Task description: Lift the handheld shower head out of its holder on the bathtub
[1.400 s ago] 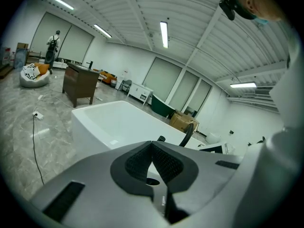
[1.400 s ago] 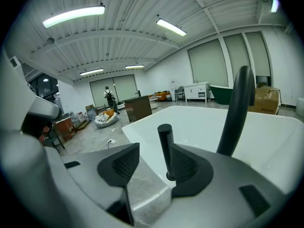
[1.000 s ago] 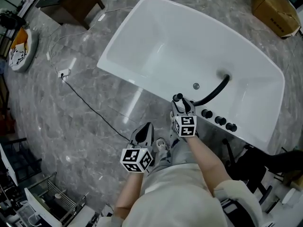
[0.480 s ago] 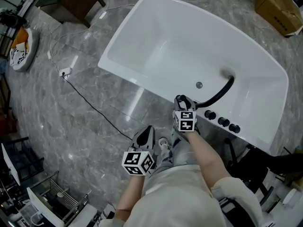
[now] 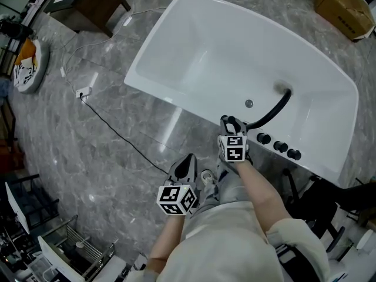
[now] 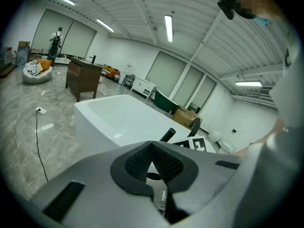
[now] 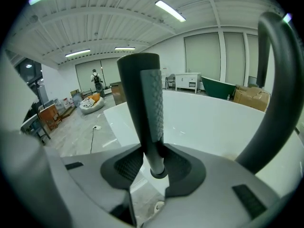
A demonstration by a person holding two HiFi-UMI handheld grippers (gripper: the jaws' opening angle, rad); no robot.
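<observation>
A: Right, hazards, biggest item first. The bathtub (image 5: 202, 49) is glossy white with a narrow rim. If the shower head comes out crooked, it could knock or scrape that rim.

B: Noted. Next, the hose (image 5: 274, 111). It arcs from the rim down into the tub. My judgement is that a straight pull upward would draw it taut, and the drag could twist the handle in the grip.

A: The shower head (image 7: 145, 103) stands upright in its holder on the near rim, just beside the three knobs (image 5: 279, 147). From the head view the gripper covers the holder.

B: On the right gripper (image 7: 152, 167), the jaws have just been closing. They are now part-way in, with the pads against both sides of the handle, low near its foot. With a low hold and a tall handle above it, the shower head may tip or pivot once free.

A: The handle also looks round and smooth beside its ribbed strip. It could slip if the squeeze is light.

B: The left gripper (image 6: 152, 161) has its jaws together with nothing in them. It is held close in front of the person, apart from the tub, so it gives no backup if the handle swings.
</observation>
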